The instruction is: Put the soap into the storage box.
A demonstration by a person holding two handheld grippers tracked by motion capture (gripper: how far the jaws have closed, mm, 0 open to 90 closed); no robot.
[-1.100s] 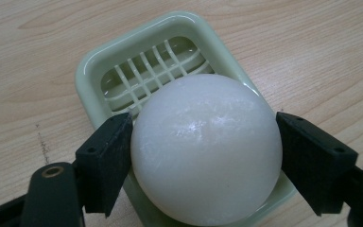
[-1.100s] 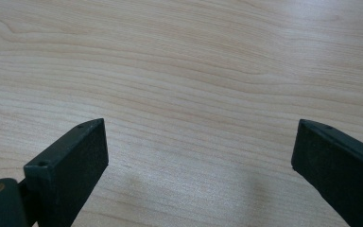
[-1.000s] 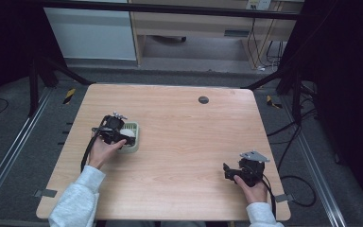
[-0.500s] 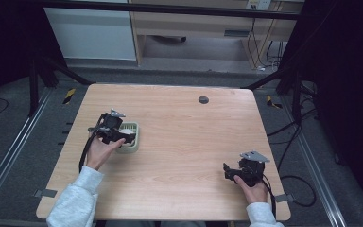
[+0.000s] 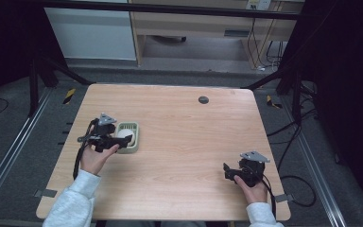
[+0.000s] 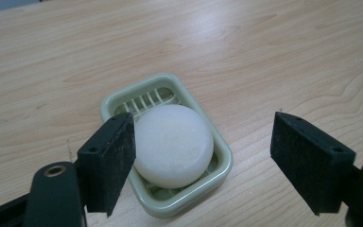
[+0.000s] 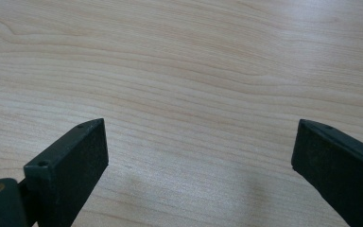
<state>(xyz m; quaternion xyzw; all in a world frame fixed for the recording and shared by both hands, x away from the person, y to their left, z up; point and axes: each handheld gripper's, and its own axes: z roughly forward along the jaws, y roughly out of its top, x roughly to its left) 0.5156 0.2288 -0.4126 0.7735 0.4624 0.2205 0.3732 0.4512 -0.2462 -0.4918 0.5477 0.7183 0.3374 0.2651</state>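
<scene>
Wooden table (image 5: 179, 142): pale green soap dish (image 6: 170, 198) sits at 9 o'clock from table centre, round white soap (image 6: 174, 144) lying in it. Left gripper (image 6: 203, 151) jaws wide apart over the dish, one jaw just beside the soap, nothing gripped. Right gripper (image 7: 201, 156) at 4 o'clock, jaws spread wide over bare wood, holding nothing

A lab or test workspace is suggested. A bare wooden table (image 5: 179, 142) is set on grey carpet between metal floor rails (image 5: 9, 156), framed by black stands (image 5: 40, 75) and dark curtains. Loose cables (image 5: 293, 137) are trailed across the floor, and plain cabinet furniture (image 5: 194, 23) is seen behind.
</scene>
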